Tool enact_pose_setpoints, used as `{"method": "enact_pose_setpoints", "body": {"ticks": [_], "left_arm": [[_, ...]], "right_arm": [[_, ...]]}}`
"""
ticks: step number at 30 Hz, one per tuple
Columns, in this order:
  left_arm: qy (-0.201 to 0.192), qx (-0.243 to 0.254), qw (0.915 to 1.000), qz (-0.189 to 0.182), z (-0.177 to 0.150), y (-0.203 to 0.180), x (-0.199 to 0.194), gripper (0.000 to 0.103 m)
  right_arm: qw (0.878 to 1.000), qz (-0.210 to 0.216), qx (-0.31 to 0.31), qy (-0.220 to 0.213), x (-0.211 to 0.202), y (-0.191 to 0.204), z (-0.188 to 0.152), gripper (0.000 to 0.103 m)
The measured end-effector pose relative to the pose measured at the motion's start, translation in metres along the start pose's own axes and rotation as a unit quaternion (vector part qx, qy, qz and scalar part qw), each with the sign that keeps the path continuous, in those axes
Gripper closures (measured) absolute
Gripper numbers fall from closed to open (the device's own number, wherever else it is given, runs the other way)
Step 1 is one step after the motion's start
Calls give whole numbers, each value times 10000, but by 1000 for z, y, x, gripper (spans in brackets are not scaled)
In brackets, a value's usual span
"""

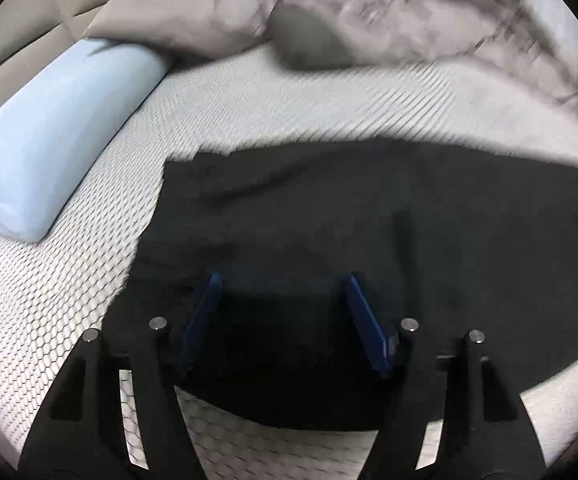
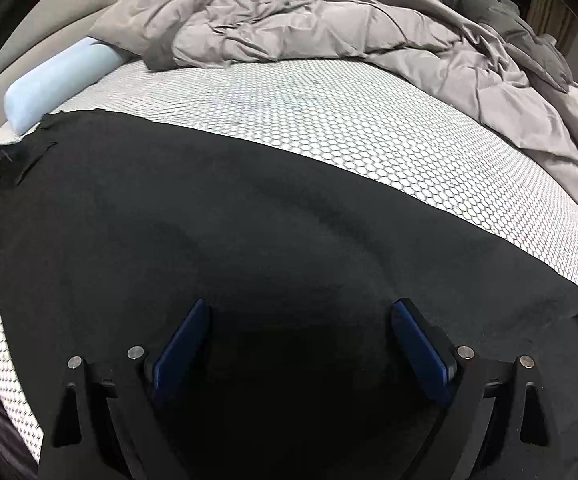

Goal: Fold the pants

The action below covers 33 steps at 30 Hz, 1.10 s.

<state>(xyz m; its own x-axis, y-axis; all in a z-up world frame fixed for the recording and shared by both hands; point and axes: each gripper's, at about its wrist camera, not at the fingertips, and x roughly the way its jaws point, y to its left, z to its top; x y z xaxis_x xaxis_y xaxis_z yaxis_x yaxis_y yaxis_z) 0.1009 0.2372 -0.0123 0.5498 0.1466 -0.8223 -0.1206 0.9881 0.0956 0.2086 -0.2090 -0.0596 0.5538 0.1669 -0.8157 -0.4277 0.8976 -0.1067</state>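
Black pants (image 1: 329, 216) lie spread flat on a bed with a white honeycomb-patterned sheet (image 1: 249, 112). In the left wrist view my left gripper (image 1: 283, 280) is open, its blue pads apart, just above the near part of the pants close to their left end. In the right wrist view the pants (image 2: 209, 208) fill most of the frame. My right gripper (image 2: 301, 308) is open and empty above the cloth. The left wrist view is motion-blurred.
A light blue bolster pillow (image 1: 49, 148) lies at the left by the headboard and also shows in the right wrist view (image 2: 57, 76). A rumpled grey duvet (image 2: 349, 28) is heaped along the far and right side of the bed.
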Motion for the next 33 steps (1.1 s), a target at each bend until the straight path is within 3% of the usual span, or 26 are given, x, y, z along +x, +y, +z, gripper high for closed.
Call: {"method": "enact_pose_setpoints", "body": {"ticks": [2,3,4,8,9,11,12,13,15,17,20,22,25,27,30,33], "left_arm": [[-90,-364,9988,-299,-5,17,1,54],[-122,-538,9982,-222,-6,24,-3,69],[-144,-598,9980,-149,-7,27,-7,75],[-135,-661,9977,57,-12,18,-36,74],[-256,-577,9980,20,-12,7,-52,72],[-536,-421,9974,-218,-7,-17,-77,60],[-729,-321,9961,-367,-4,-34,-92,43],[-871,-234,9949,-454,3,-49,-98,30],[-1161,-62,9909,-670,7,-84,-116,14],[-1320,114,9862,-989,14,-129,-122,3],[-1353,296,9781,-1551,9,-202,-119,1],[-1134,413,9738,-1925,2,-253,-111,1],[-803,784,9637,-2424,-11,-319,-92,1],[-554,1223,9644,-2279,-24,-353,-76,1],[-289,1535,9681,-1957,-40,-368,-53,1],[-379,1378,9658,-2165,-43,-364,-44,1]], "right_arm": [[10000,11,-91,11,-2,1,-6,9],[9999,-35,-158,36,-3,0,-11,9],[9998,-53,-199,53,-5,-2,-17,9],[9998,-207,32,12,-25,-43,-46,9],[9995,-289,127,-12,-31,-53,-52,9],[9974,-611,382,-32,-44,-71,-65,9],[9961,-731,489,-82,-51,-77,-69,9],[9956,-720,587,-149,-60,-80,-73,9],[9965,-533,567,-320,-73,-73,-76,9],[9981,-291,269,-473,-82,-51,-81,9],[9989,-132,-329,-312,-72,-20,-94,9],[9967,-405,-697,-94,-58,-7,-106,9],[9974,-534,-475,-93,-68,-28,-116,9],[9952,-897,-392,-93,-78,-51,-127,9],[9895,-1426,213,38,-94,-111,-155,9],[9731,-1985,1162,124,-107,-170,-188,9]]}}
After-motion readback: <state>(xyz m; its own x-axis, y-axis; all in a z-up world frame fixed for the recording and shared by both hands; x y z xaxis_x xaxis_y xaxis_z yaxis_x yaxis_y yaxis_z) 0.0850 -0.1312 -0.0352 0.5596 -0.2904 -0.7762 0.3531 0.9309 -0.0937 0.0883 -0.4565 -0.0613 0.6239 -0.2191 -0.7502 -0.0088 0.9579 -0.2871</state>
